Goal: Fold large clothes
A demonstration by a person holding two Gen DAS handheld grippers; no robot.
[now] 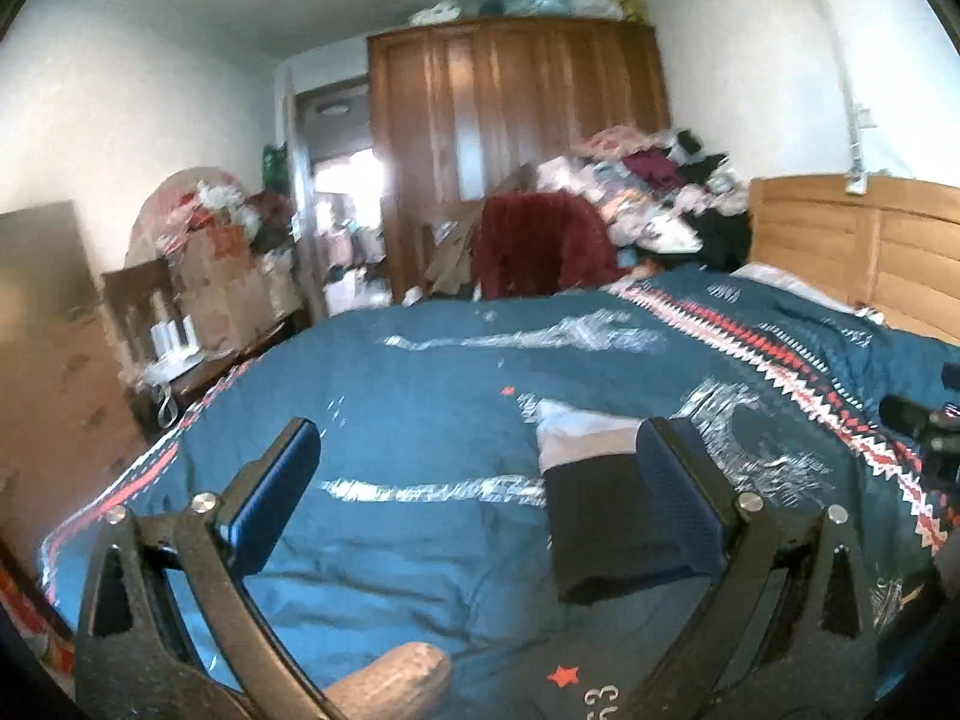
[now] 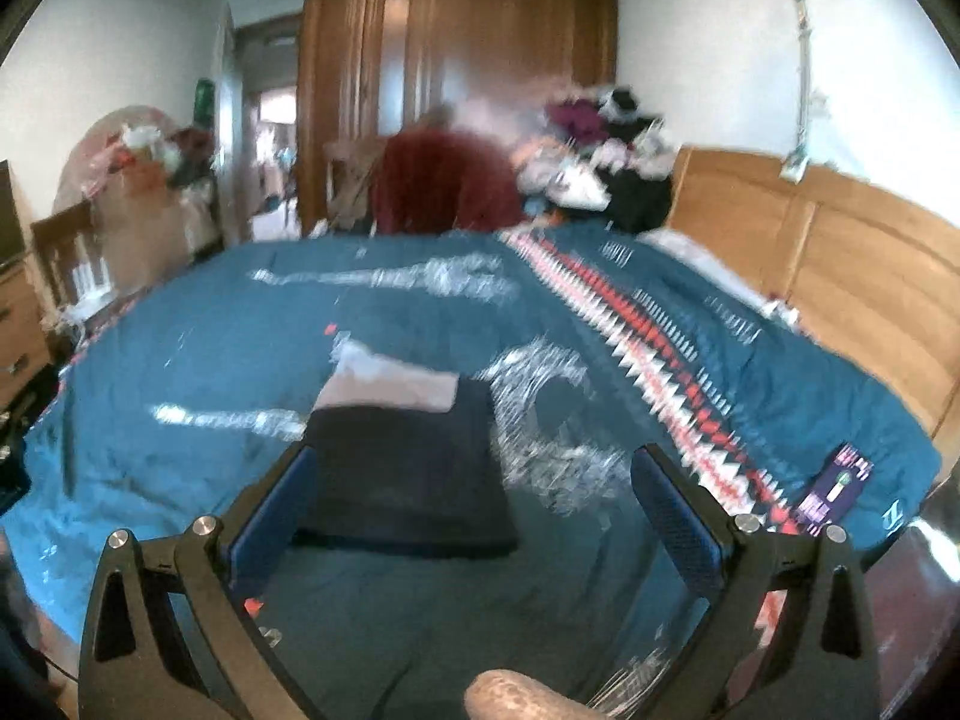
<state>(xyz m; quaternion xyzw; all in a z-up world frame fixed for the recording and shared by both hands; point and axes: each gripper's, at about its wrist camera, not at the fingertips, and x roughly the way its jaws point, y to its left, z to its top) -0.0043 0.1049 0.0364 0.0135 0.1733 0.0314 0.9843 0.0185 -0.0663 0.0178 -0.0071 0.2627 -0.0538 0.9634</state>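
Dark garment (image 2: pixel 408 480) looks already folded into a neat rectangle on the bed (image 2: pixel 210 312). My left tool (image 1: pixel 480 480) and right tool (image 2: pixel 474 504) both hang wide, empty. I'd judge little left here.

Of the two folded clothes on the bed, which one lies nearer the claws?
The dark navy folded garment, a flat rectangle on the teal bedspread. The pale pinkish-white folded piece lies just beyond it, farther from both claws.
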